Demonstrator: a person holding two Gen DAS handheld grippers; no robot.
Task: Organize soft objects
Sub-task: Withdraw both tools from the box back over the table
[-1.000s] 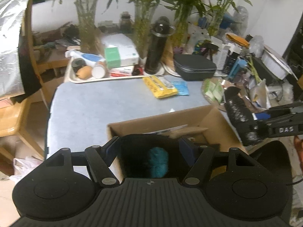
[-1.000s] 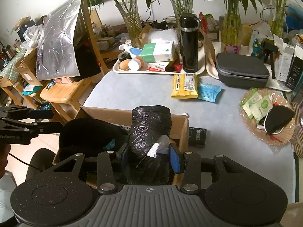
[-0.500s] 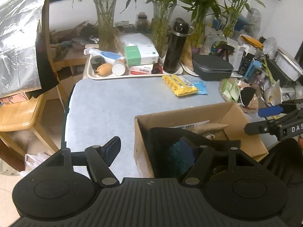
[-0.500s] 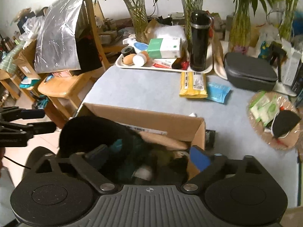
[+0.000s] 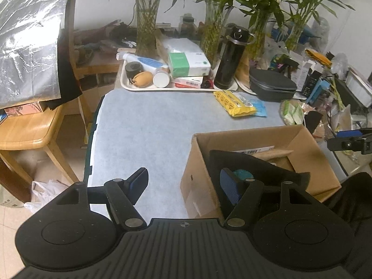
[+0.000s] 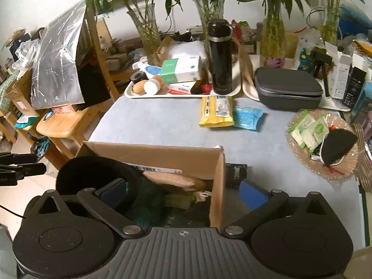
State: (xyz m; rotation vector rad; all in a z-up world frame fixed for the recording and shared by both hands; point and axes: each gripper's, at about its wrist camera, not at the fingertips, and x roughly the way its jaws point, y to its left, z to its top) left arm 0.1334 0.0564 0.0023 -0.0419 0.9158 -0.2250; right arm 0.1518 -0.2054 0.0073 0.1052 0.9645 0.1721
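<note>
Looking along the left gripper, its jaws stand apart with nothing pinched between them: the left finger hangs over the bare blue-grey tabletop, the right finger reaches over the near wall of the cardboard box and sits beside a black fabric item draped inside. Just past that finger a teal soft object shows in the box, along with a tan flat piece. Beyond the box lie a yellow packet and a blue packet, then a white tray carrying a green-and-white carton and a black flask. A grey zip case sits to the right, glass vases of bamboo line the back, and a wooden chair stands left of the table. The other gripper's dark arm pokes in at the right edge.

From the right wrist view, the right gripper is releasing, its jaws spreading to full width and gripping nothing. Its left finger is inside the box near the black fabric; its right finger is outside the box wall, over the table. Between them, down in the box, lie dark green and teal soft things, too shadowed to tell apart. A woven tray with green sachets sits at the right.
</note>
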